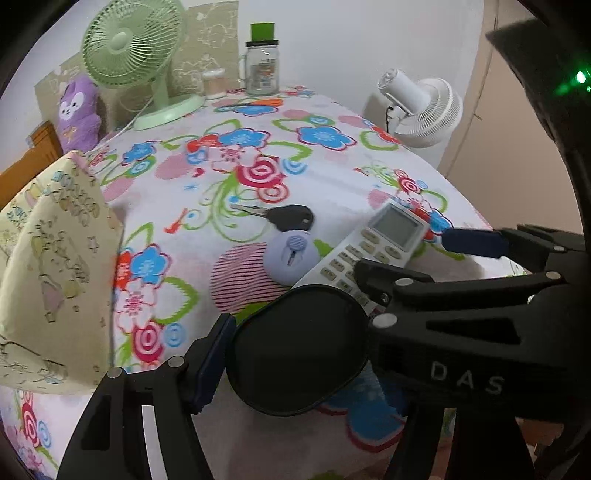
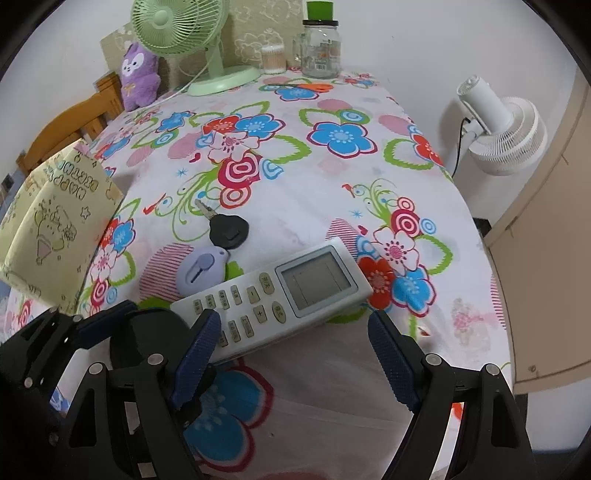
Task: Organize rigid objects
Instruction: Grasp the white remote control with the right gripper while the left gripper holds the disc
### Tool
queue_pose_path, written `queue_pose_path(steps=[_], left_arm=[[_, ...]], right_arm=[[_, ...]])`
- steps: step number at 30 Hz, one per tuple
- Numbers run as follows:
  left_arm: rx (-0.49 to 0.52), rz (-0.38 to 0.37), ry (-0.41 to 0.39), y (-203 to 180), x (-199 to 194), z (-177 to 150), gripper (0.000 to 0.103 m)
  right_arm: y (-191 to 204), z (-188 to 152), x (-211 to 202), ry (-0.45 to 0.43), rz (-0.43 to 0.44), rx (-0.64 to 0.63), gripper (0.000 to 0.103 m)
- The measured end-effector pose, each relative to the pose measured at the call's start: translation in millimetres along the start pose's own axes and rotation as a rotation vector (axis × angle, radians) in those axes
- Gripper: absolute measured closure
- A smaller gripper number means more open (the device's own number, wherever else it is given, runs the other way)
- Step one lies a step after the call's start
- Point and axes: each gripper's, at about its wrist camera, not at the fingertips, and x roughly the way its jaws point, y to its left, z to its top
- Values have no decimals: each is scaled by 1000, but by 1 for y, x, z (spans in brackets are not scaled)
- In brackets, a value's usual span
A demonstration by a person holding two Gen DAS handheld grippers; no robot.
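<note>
A surface (image 2: 332,206) with a flowered cloth stands against a white wall, with a green fan (image 2: 184,33), a jar (image 2: 320,48) and a purple plush toy (image 2: 139,75) at the far edge. A yellow-green box (image 2: 55,229) sits at the left side of the surface.

Near the front edge lie the rigid things: a white remote (image 2: 280,295), a lilac round gadget (image 2: 201,271) touching its button end, a black key (image 2: 225,227) just behind the gadget, and a black oval case (image 1: 299,350).

The left hand-held gripper (image 1: 295,350) is closed on the case; one blue pad presses its left side, and the other side of the case is against the black finger. Whether the case is lifted or lies on the cloth, I cannot tell.

The right hand-held gripper (image 2: 291,358) is wide open and holds nothing. Its left finger (image 2: 197,350) is over the button end of the remote, maybe touching it; its right finger (image 2: 391,358) is apart from the remote, above the cloth.

I judge the step in hand is to take the remote. To do it well, the open fingers should go to both long sides of the remote, near its middle, then close slowly so it does not turn or push the gadget. The box seems the likely place for the things.
</note>
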Motion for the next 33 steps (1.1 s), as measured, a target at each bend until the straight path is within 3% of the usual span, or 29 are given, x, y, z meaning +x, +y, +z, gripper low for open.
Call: queue_pose_path(steps=[6, 12, 18, 20, 21, 26, 28, 33], left_arm=[[4, 61, -29, 15, -7, 3, 30], [-11, 71, 16, 27, 10, 1, 30], [-14, 54, 20, 30, 17, 8, 30], [-10, 56, 19, 30, 19, 10, 30], [-9, 54, 18, 29, 19, 10, 30], [-16, 52, 19, 29, 19, 11, 30], [-30, 49, 19, 31, 19, 12, 30], [-46, 50, 16, 32, 18, 13, 30]], right_arm=[[12, 1, 6, 29, 38, 59, 19], [12, 17, 15, 33, 14, 148, 19], [17, 29, 29, 25, -47, 148, 19], [18, 31, 29, -6, -59, 143, 24], [20, 33, 30, -15, -77, 129, 33], [28, 36, 33, -38, -120, 76, 40], [29, 37, 32, -42, -108, 59, 48], [35, 35, 28, -48, -102, -13, 53]])
